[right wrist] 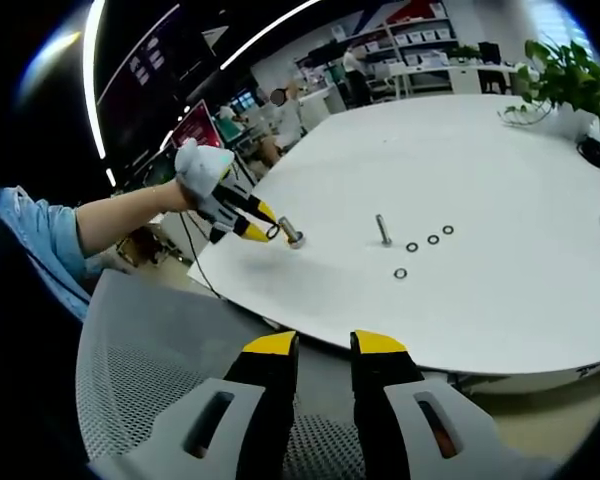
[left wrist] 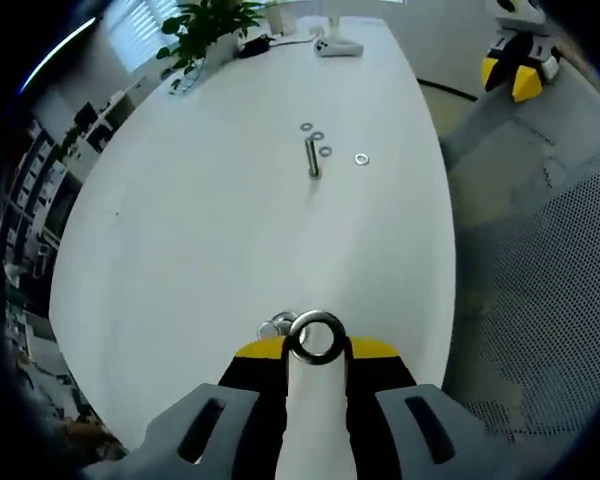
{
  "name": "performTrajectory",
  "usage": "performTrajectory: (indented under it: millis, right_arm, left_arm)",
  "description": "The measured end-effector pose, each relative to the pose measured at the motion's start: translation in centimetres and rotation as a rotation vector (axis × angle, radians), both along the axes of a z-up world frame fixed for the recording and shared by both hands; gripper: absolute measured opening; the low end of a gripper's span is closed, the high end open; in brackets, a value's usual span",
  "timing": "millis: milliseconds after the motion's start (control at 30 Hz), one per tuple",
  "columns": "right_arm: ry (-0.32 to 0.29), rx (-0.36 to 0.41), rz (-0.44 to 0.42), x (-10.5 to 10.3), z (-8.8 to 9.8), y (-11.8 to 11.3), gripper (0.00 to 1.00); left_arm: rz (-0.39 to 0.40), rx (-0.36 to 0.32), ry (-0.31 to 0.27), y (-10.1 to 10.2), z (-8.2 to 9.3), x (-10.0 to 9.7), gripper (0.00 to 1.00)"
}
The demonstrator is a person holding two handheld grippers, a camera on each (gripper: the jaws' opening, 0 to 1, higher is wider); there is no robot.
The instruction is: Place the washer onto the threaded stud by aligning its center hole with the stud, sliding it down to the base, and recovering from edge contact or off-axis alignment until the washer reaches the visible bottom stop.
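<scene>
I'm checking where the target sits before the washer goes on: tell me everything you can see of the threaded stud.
The threaded stud is a slim, silvery metal pin standing upright on the white table, apart from both tools. Its threads are too small to make out. Four loose washers lie flat on the table close around it; none is on it and none visibly touches it. In the right gripper view the stud stands beyond the left tool, which holds a metal ring near the table's edge.

Two opposed views across the shared white table [left wrist: 210, 250]
</scene>
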State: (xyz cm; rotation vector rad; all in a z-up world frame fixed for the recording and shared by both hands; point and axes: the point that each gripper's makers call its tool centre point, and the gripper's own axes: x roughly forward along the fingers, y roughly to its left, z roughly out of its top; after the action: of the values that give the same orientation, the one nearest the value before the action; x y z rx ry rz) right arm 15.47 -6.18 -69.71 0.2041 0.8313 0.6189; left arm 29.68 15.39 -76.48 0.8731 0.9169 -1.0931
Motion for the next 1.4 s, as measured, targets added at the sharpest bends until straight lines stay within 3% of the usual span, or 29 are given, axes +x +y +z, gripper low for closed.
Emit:
performTrajectory:
  millis: [267,667,1400]
  right_arm:
    - [0.001,0.000,0.002,0.0,0.0,0.0,0.23]
    - [0.001,0.000,0.004,0.0,0.0,0.0,0.23]
    - [0.005,-0.002,0.006,-0.1,-0.1,0.0,0.23]
  left_arm:
    - [-0.005,0.019,-0.028,0.2,0.2,1.6,0.19]
    - [0.026,0.056,-0.005,0.7,-0.9,3.1,0.19]
    - [0.032,0.148,0.098,0.5,-5.8,3.1,0.19]
